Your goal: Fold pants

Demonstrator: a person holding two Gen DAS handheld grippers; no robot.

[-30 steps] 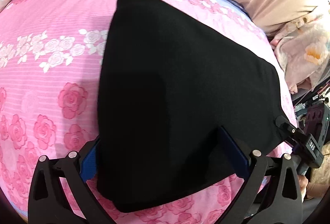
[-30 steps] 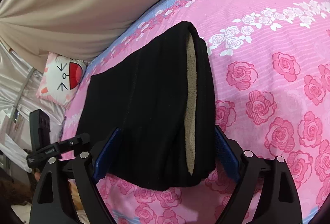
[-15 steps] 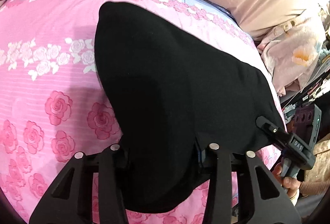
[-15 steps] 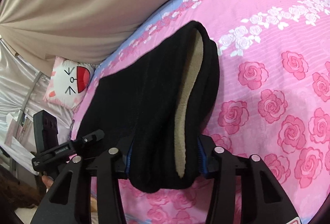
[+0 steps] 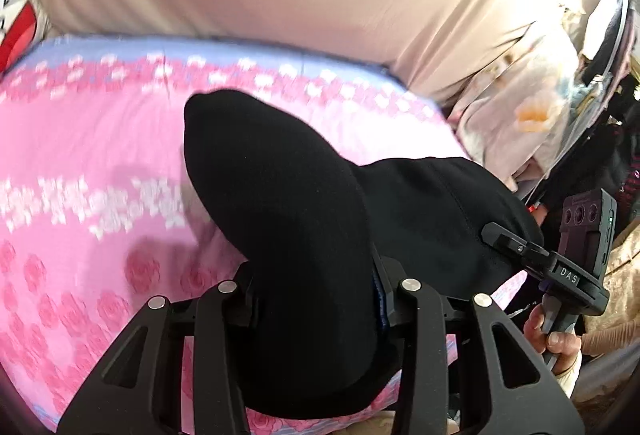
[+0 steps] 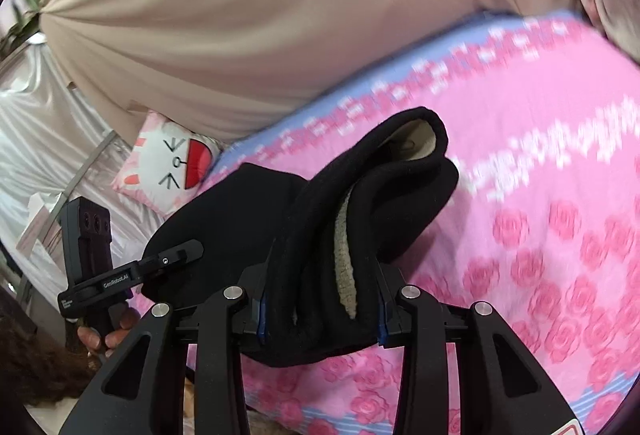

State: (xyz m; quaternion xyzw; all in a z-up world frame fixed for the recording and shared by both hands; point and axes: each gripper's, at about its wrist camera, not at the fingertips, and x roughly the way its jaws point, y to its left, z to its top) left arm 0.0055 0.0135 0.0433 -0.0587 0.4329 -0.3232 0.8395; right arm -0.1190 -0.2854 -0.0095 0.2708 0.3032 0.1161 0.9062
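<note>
both clamped on the near edge of the black pants (image 5: pixel 280 195), left hand-held gripper (image 5: pixel 316 299) and right hand-held gripper (image 6: pixel 320 311) side by side; the cloth runs straight away from them over the pink bed (image 6: pixel 560 175), so the fold goes forward.

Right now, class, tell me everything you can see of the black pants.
The pants are black, thick and soft, with a beige fleecy lining showing at the open edge in the right view. They are bunched and partly raised off the pink rose bedsheet. The left gripper and the right gripper are each shut on a gathered near edge. The far part still rests on the sheet.
</note>
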